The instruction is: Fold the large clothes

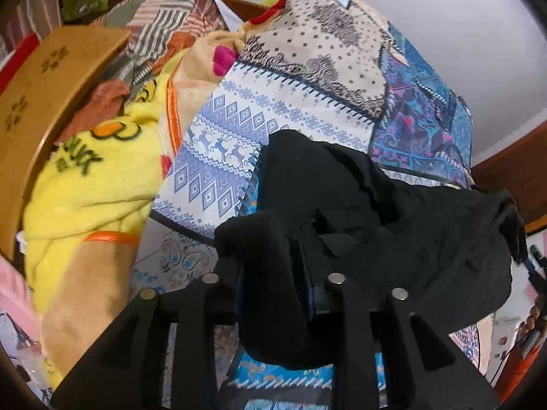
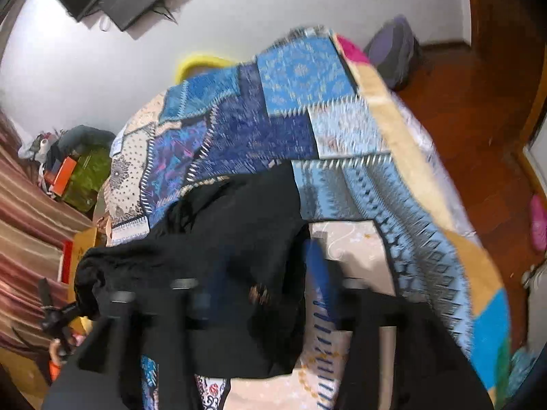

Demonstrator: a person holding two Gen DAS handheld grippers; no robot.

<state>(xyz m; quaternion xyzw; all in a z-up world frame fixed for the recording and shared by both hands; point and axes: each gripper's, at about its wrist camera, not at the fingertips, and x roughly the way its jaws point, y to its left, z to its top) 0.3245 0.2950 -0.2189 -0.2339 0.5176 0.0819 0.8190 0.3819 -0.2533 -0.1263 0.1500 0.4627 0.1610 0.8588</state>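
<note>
Garment (image 1: 393, 225), black and large, is held lifted just above the patchwork quilt (image 1: 273, 109) on the bed, stretched between both claws. Left claw (image 1: 273, 294) is clamped on one bunched corner; cloth is draped over and between its fingers. Right claw (image 2: 270, 294) is clamped on the opposite edge, though its view is motion-blurred and the exact bite cannot be made out. In the left view the right claw is seen at the far end of the garment, so the piece is being spread sideways.

Step judged: lift-and-spread, before any fold is laid; task early. Next move would call for even tension, both corners level, then the garment lowered flat onto the quilt so a fold line can be set. Risk: bunched grip on the left leaves a twisted edge.

Both claws are pitched forward and down toward the quilt. Beside the quilt a yellow blanket (image 1: 92, 177) is piled, with a wooden headboard (image 1: 44, 78) beyond it.
</note>
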